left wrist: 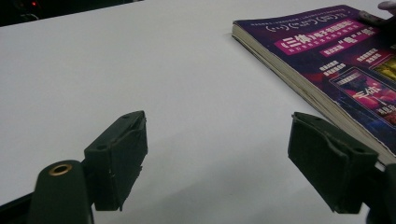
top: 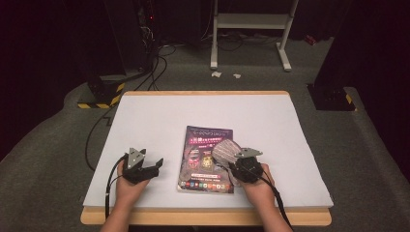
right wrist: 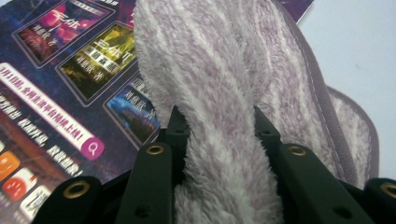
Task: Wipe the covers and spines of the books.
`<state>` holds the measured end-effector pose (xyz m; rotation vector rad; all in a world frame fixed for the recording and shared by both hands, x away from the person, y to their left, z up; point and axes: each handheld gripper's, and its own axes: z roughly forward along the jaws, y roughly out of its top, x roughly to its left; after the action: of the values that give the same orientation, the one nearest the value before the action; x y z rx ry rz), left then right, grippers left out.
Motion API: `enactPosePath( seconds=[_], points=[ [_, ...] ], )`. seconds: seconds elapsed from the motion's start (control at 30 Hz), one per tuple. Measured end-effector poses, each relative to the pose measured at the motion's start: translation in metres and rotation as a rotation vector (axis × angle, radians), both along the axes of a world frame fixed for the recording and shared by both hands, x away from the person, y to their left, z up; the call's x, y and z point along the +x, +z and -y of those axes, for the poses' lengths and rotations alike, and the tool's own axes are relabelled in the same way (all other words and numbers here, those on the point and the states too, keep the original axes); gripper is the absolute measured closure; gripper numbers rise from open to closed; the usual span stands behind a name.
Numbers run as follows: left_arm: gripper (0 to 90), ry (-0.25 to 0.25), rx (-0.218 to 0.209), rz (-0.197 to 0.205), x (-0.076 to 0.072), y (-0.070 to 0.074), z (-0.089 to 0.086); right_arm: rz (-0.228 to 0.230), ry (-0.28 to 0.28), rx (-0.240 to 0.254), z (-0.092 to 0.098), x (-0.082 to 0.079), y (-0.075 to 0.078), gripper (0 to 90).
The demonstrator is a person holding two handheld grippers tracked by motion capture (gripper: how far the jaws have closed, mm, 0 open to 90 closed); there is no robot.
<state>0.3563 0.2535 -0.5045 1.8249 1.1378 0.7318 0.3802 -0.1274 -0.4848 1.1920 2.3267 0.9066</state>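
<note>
- Left gripper (top: 155, 165), black two-jaw tool with a grey three-cornered plate on top: held in the person's left hand (top: 126, 186) at about eight o'clock on the table, jaws pointing towards three o'clock. In the left gripper view its jaws stand wide apart with bare tabletop between them; nothing is held.
- White rectangular table (top: 154, 116) with a pale wooden edge: carries everything listed below. A black cable trails from the left gripper over the near-left edge.
- Purple paperback book (top: 200, 145) with a glossy cover of pink banners and small picture panels: lies flat and closed at about six o'clock of the table's centre, between the two grippers. In the left gripper view its page edge (left wrist: 299, 79) faces that gripper, just beside the right-hand jaw but apart from it.
- Lilac-and-white striped fluffy cloth (top: 225, 151) with a stitched purple hem: bunched, resting over the book's cover towards four o'clock, part of it spilling past the book's right edge onto the table. In the right gripper view the cloth (right wrist: 219, 84) rises between the jaws.
- Right gripper (top: 235, 162), same black make with grey plate: held in the person's right hand (top: 256, 186) at about five o'clock on the table, over the book's lower right corner. Its jaws are drawn in narrow, pinching a thick fold of the cloth.
</note>
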Motion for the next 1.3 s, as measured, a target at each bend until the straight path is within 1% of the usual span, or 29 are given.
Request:
enactPosePath(
  seconds=[0.17, 0.2, 0.23, 0.27, 0.3, 0.33, 0.37, 0.4, 0.43, 0.47, 0.5, 0.53, 0.57, 0.6, 0.63, 0.77, 0.8, 0.87, 0.93, 0.97, 1.0, 1.03, 1.07, 1.1, 1.13, 1.17, 1.2, 1.23, 1.3],
  points=[
    [20.0, 0.000, 0.003, 0.001, 0.000, 0.000, 0.001, -0.011, -0.010, -0.014, -0.012, 0.012, 0.002, 68.4],
    [20.0, -0.002, 0.004, 0.000, 0.000, 0.000, 0.001, -0.006, -0.005, -0.029, -0.018, 0.015, 0.002, 68.4],
    [20.0, -0.001, -0.002, -0.001, 0.000, 0.000, 0.000, -0.005, 0.008, -0.038, -0.032, 0.021, 0.003, 68.4],
    [20.0, -0.001, -0.002, -0.001, 0.000, 0.000, 0.000, -0.005, 0.008, -0.038, -0.032, 0.021, 0.003, 68.4],
    [20.0, -0.004, -0.001, -0.002, 0.000, 0.000, 0.000, -0.009, 0.040, -0.034, -0.051, 0.028, 0.002, 68.4],
    [20.0, -0.005, 0.000, -0.002, 0.000, 0.000, 0.000, -0.009, 0.040, -0.034, -0.051, 0.028, 0.002, 68.4],
    [20.0, -0.007, 0.000, 0.000, 0.000, 0.000, 0.000, -0.010, 0.078, -0.037, -0.076, 0.034, 0.002, 68.4],
    [20.0, -0.007, 0.000, 0.000, 0.000, 0.000, 0.000, -0.010, 0.078, -0.037, -0.076, 0.034, 0.002, 68.4],
    [20.0, -0.010, -0.001, 0.000, 0.000, 0.000, 0.000, -0.006, 0.124, -0.037, -0.104, 0.038, 0.002, 68.4],
    [20.0, -0.010, -0.001, 0.000, 0.000, 0.000, 0.000, -0.006, 0.124, -0.037, -0.104, 0.038, 0.002, 68.4],
    [20.0, -0.011, -0.001, 0.001, 0.000, 0.000, 0.000, -0.006, 0.141, -0.037, -0.114, 0.039, 0.002, 68.3],
    [20.0, -0.012, -0.002, 0.000, 0.000, 0.000, 0.000, -0.002, 0.183, -0.043, -0.141, 0.040, 0.002, 68.4],
    [20.0, -0.013, -0.004, 0.001, 0.000, 0.000, 0.000, -0.001, 0.200, -0.047, -0.150, 0.040, 0.002, 68.3],
    [20.0, -0.013, -0.004, 0.001, 0.000, 0.000, 0.000, -0.001, 0.200, -0.047, -0.150, 0.040, 0.002, 68.3],
    [20.0, -0.015, -0.005, 0.001, 0.000, 0.000, 0.000, 0.008, 0.214, -0.055, -0.160, 0.040, 0.002, 68.3],
    [20.0, -0.018, -0.004, -0.001, 0.000, 0.000, 0.000, 0.008, 0.217, -0.049, -0.159, 0.041, 0.001, 68.3],
    [20.0, -0.017, -0.004, 0.000, 0.000, 0.000, 0.000, 0.010, 0.207, -0.044, -0.150, 0.041, 0.001, 68.2],
    [20.0, -0.017, -0.003, 0.001, 0.000, 0.000, 0.000, 0.011, 0.200, -0.047, -0.146, 0.041, 0.001, 68.3],
    [20.1, -0.018, -0.002, 0.002, 0.000, 0.000, 0.000, 0.014, 0.147, -0.046, -0.122, 0.044, 0.001, 68.2],
    [20.1, -0.018, -0.002, 0.002, 0.000, 0.000, 0.000, 0.014, 0.147, -0.046, -0.122, 0.044, 0.001, 68.2],
    [20.1, -0.016, -0.001, 0.002, 0.000, 0.000, 0.000, 0.014, 0.092, -0.040, -0.096, 0.047, 0.000, 68.2],
    [20.1, -0.015, 0.000, 0.002, 0.000, 0.000, 0.000, 0.015, 0.068, -0.035, -0.083, 0.048, 0.000, 68.2],
    [20.2, -0.015, 0.000, 0.002, 0.000, 0.000, 0.000, 0.015, 0.068, -0.035, -0.083, 0.048, 0.000, 68.2],
    [20.2, -0.015, 0.001, 0.003, 0.000, 0.000, 0.001, 0.013, 0.048, -0.030, -0.074, 0.048, 0.000, 68.2],
    [20.2, -0.014, 0.002, 0.003, 0.000, 0.000, 0.001, 0.011, -0.010, -0.021, -0.047, 0.046, 0.000, 68.3],
    [20.2, -0.014, 0.002, 0.004, 0.000, 0.000, 0.001, 0.011, -0.029, -0.015, -0.036, 0.046, -0.001, 68.3],
    [20.2, -0.014, 0.002, 0.004, 0.000, 0.000, 0.001, 0.011, -0.029, -0.015, -0.036, 0.046, -0.001, 68.3],
    [20.2, -0.012, 0.002, 0.004, 0.000, 0.000, 0.001, 0.010, -0.063, -0.009, -0.018, 0.043, -0.001, 68.3],
    [20.2, -0.012, 0.004, 0.003, 0.000, 0.000, 0.001, 0.010, -0.071, -0.006, -0.013, 0.043, -0.001, 68.3]
  ],
)
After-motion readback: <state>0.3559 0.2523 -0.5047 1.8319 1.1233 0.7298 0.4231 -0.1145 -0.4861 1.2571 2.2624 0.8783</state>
